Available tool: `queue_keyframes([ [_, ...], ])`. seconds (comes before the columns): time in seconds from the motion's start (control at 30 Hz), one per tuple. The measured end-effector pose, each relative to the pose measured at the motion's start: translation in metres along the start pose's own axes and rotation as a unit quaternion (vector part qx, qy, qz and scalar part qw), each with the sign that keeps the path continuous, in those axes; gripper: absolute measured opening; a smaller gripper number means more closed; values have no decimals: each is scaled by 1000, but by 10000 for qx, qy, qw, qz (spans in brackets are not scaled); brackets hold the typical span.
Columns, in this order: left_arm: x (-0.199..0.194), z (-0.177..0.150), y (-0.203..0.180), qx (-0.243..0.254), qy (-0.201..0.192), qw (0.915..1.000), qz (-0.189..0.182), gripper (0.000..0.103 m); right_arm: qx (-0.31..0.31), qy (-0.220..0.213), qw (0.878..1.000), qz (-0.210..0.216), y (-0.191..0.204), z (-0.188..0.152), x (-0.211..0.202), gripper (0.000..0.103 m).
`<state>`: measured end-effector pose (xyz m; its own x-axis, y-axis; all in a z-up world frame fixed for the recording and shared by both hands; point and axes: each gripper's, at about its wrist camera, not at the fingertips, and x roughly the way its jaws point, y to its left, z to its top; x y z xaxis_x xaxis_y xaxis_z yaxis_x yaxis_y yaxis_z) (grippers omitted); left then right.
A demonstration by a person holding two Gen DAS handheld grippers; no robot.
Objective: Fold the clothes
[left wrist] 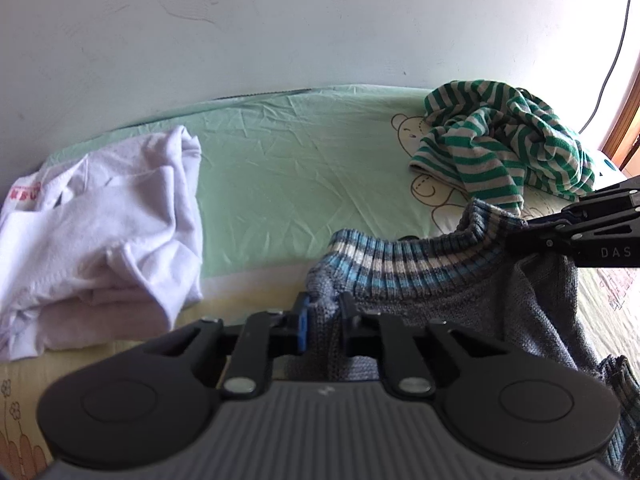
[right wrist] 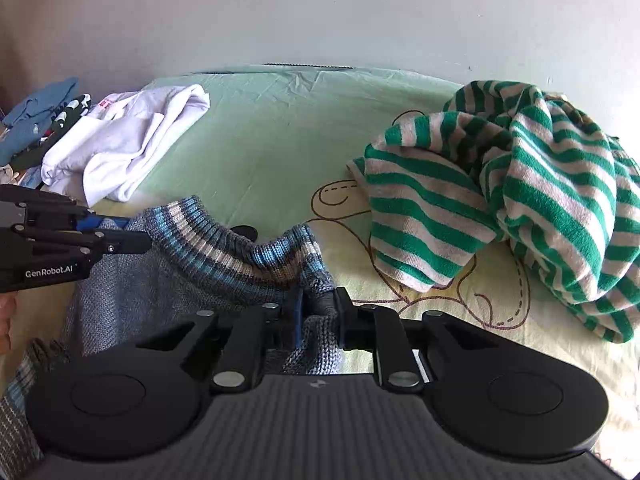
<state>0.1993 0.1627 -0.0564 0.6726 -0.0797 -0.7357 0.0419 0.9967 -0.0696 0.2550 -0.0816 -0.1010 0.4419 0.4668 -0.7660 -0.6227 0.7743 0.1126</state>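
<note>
Both grippers clamp the grey sweater on the bed

Left gripper (left wrist: 324, 312) and right gripper (right wrist: 318, 308) each pinch the sweater (left wrist: 440, 292) by its striped collar; "GenRobot.AI" marks the left; beyond lie a white shirt (left wrist: 100, 232) and striped top (right wrist: 520, 200)

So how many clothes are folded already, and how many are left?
Done: none that I can see. The white garment on the bed lies loosely bunched, not neatly folded. In hand: both grippers are clamped on the grey sweater, the left gripper and the right gripper each pinching it by the striped collar. Left: fold that sweater, then the green striped top, which is crumpled in a heap.
</note>
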Motion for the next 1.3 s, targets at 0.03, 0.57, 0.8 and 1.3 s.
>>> queue_keyframes([
  [0.03, -7, 1, -1, 5, -66, 10000, -4, 12, 55, -91, 9999, 24, 0, 1, -7, 15],
  [0.57, -162, -49, -44, 1027, -1076, 9886, -234, 12, -303, -991, 9945, 165, 38, -31, -155, 13],
  [0.8, -197, -101, -66, 1474, -1039, 9834, -212, 7, -965, -903, 9912, 60, 70, -77, -191, 13],
  [1.3, -177, -203, -120, 2279, -183, 9727, 387, 0, -3095, -330, 9491, -478, 123, -193, -152, 9],
])
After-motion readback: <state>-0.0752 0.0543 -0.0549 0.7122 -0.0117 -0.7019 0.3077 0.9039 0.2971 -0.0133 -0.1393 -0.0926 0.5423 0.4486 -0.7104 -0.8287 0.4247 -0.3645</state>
